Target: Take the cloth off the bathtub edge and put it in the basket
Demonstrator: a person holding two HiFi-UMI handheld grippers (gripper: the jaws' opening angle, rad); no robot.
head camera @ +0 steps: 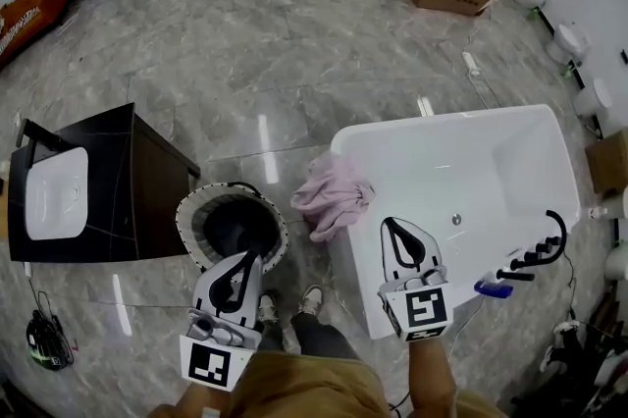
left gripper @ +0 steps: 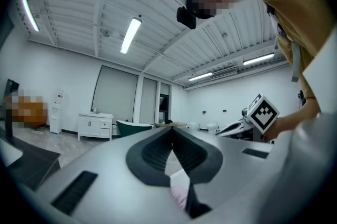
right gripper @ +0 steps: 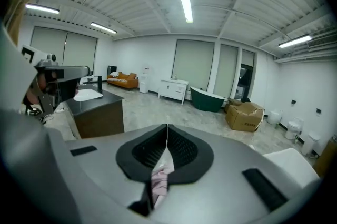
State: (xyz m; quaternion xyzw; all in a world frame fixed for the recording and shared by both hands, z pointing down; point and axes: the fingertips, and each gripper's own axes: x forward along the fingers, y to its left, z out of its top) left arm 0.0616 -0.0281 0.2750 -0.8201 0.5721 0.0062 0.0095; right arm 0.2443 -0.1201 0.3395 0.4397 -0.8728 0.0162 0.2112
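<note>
Jaws of the left gripper and the right gripper are pressed together at the tips, with nothing between them. At far left stands a dark cabinet with a white basin set into its worktop. Just beside it on the floor is the round basket, whose near rim the left gripper overlaps in the head view. The pink cloth lies bunched over the left corner edge of the white bathtub, between the basket and the tub, touched by neither gripper. The right gripper hangs over the tub's near edge, just right of the cloth.
</note>
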